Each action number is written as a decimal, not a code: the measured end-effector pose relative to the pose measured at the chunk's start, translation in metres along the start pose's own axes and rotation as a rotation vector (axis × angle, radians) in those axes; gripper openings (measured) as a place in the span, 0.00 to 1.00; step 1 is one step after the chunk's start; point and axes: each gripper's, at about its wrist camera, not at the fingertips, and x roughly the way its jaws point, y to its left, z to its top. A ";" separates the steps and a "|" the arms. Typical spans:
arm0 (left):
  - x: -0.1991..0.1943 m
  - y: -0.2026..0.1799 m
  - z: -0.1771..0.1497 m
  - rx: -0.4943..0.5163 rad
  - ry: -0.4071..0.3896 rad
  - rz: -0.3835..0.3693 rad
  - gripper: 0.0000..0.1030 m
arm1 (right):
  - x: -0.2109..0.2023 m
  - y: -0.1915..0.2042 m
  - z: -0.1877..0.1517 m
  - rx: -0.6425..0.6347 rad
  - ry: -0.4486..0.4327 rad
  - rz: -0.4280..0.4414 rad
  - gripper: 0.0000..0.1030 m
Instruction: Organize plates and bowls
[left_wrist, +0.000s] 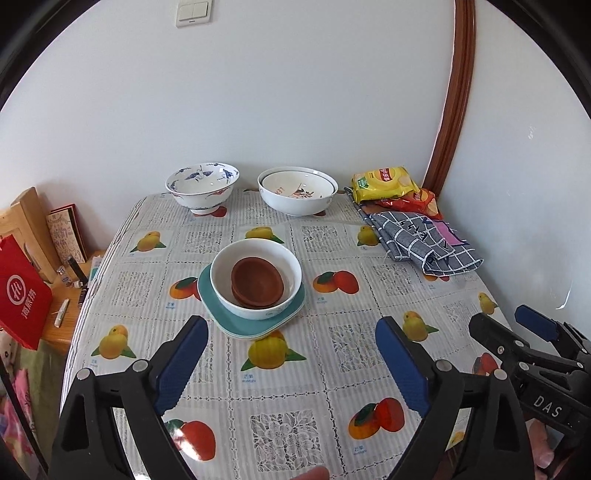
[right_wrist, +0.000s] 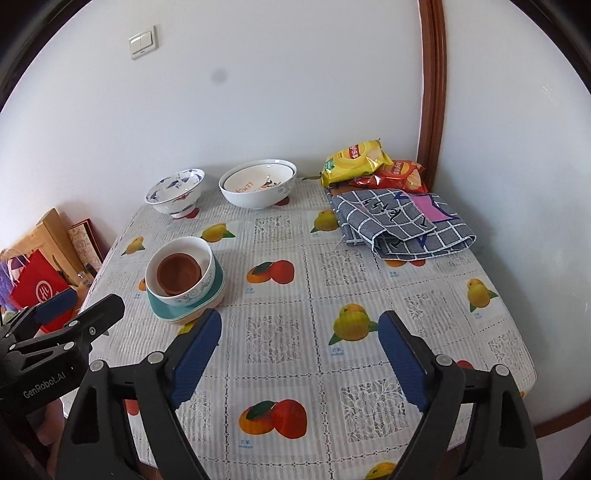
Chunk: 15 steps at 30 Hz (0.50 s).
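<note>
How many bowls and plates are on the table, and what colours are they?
White bowls with pictures: 4 (blue-patterned bowl, two nested white bowls, white bowl on the stack)
Brown dishes nested inside that bowl: looks like 2
Teal plates under it: at least 2; edges too close to tell
Total: about 8

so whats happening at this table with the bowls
A person is tidying dishes with a hand-held gripper in each hand. Both the left hand-held gripper and the right hand-held gripper are open and hold nothing, hovering above the tablecloth. A stack stands near the middle: brown dishes inside a white bowl, on teal plates. A blue-patterned bowl and nested white bowls stand apart by the wall, not yet stacked.
</note>
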 end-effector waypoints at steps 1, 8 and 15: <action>-0.003 -0.001 -0.001 -0.001 -0.004 0.002 0.93 | -0.003 0.000 -0.002 -0.009 -0.003 -0.006 0.87; -0.013 -0.011 -0.009 0.009 0.003 -0.009 0.94 | -0.020 -0.008 -0.013 0.000 -0.016 -0.030 0.90; -0.016 -0.013 -0.014 0.019 0.011 -0.001 0.95 | -0.030 -0.006 -0.017 -0.015 -0.024 -0.041 0.90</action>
